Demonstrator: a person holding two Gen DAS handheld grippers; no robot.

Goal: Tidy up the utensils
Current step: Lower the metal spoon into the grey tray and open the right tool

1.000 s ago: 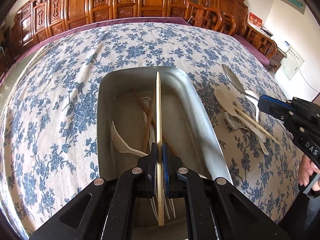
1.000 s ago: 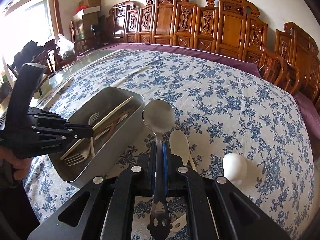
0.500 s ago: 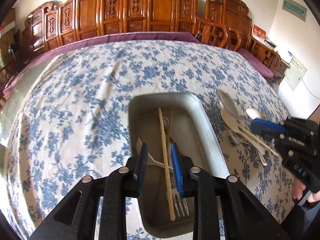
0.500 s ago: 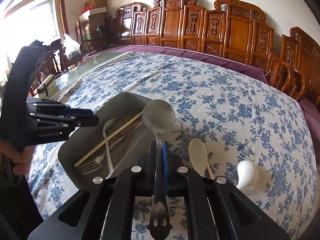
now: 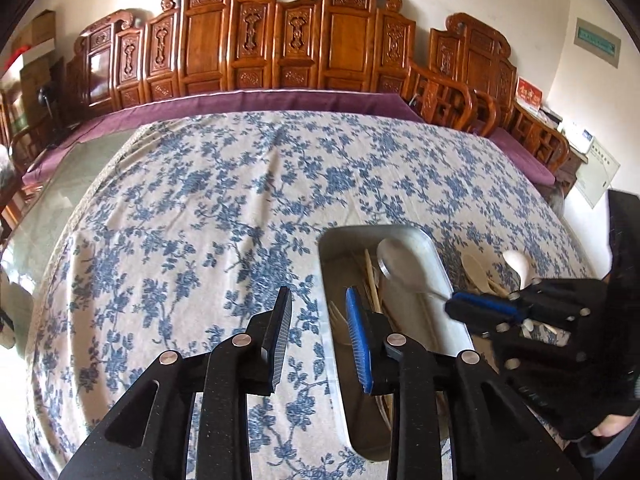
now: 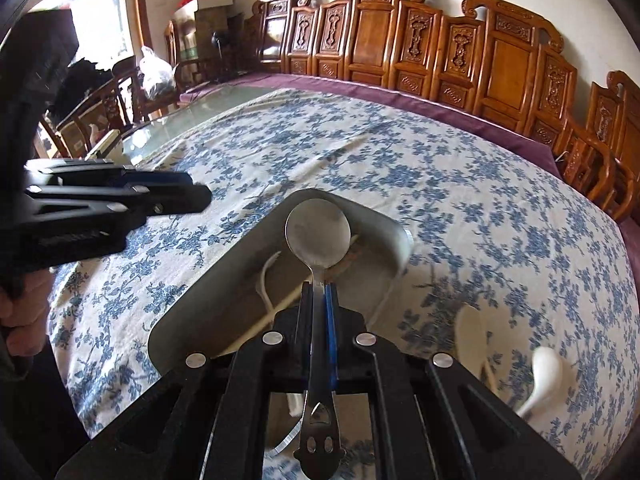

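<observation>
Two views on my screens. Right wrist only: the metal spoon's [image 6: 318, 236] pierced handle end, clamped tight in my right tongs [image 6: 319, 300], bowl over the steel tray [image 6: 394, 232]. Left wrist only: chopsticks [image 5: 372, 280] in the tray, and my left tongs [image 5: 320, 320] parted, empty, above the tray's left rim and the floral bench [image 5: 200, 220]. Both tongs angle downward. Two white spoons [image 6: 540, 372] lie right of the tray.
</observation>
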